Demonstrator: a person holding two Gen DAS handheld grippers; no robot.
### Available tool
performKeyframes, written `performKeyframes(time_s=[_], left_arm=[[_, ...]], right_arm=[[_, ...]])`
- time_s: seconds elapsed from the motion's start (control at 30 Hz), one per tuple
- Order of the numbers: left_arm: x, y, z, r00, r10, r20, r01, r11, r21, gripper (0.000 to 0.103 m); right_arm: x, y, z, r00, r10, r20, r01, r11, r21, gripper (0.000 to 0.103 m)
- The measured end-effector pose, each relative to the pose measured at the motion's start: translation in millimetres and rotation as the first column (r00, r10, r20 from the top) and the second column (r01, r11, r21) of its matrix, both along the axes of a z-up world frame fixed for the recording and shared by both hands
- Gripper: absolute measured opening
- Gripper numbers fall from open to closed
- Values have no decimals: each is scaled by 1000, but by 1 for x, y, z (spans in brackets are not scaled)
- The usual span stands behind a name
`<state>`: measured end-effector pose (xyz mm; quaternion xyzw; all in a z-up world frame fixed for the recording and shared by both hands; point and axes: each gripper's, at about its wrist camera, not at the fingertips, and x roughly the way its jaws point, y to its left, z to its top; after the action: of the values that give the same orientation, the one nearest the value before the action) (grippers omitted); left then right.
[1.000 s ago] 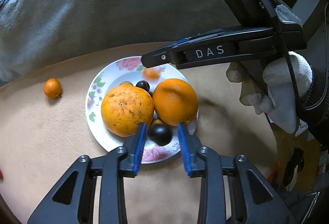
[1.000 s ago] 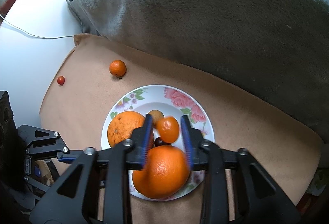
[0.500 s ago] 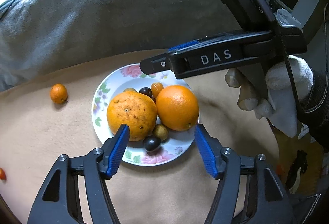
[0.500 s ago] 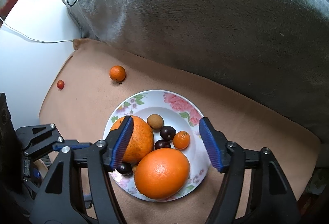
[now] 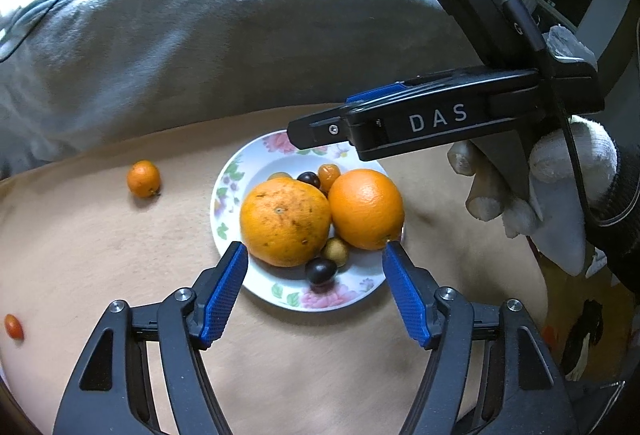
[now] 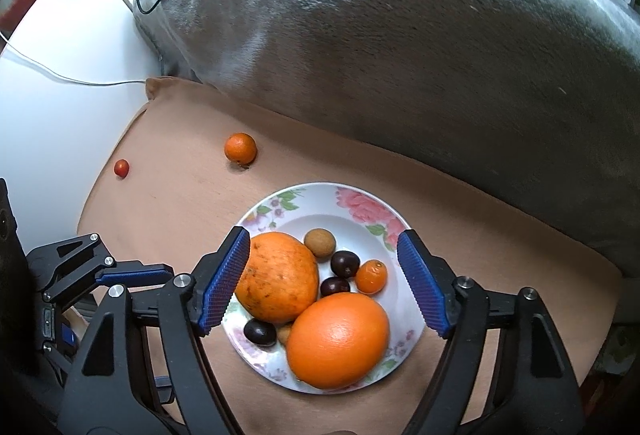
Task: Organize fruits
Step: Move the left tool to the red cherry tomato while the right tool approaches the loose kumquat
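Two big oranges, a speckled one (image 6: pixel 276 281) and a smooth one (image 6: pixel 338 341), lie touching on the flowered plate (image 6: pixel 360 203), with three dark plums, two small brownish fruits and a kumquat (image 6: pixel 371 277) around them. Off the plate, a mandarin (image 6: pixel 240 148) and a small red fruit (image 6: pixel 121 168) lie apart on the tan cloth (image 6: pixel 180 195). Both the left gripper (image 5: pixel 314 259) and the right gripper (image 6: pixel 322 247) have just been opening; their jaws stand wide above the plate, gripping nothing. A gloved hand (image 5: pixel 560 187) holds the right one. Behind lies a grey blanket (image 6: pixel 400 35).
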<state>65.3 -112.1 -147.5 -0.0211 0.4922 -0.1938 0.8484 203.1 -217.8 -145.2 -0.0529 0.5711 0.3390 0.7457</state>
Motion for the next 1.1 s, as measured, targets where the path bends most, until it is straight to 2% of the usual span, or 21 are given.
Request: performKeyframes(time_s=[0.67,1.1], left_arm=[[-20,79,21,992,121,37,-120,993,-18,70],[-19,135,5,971,237,29,-236,972,-18,70]], right_arm=[[-16,51,7,1000,4,12,-4,1000,2,79],[-26,91,5,999,29,26,-29,1000,-6,79]])
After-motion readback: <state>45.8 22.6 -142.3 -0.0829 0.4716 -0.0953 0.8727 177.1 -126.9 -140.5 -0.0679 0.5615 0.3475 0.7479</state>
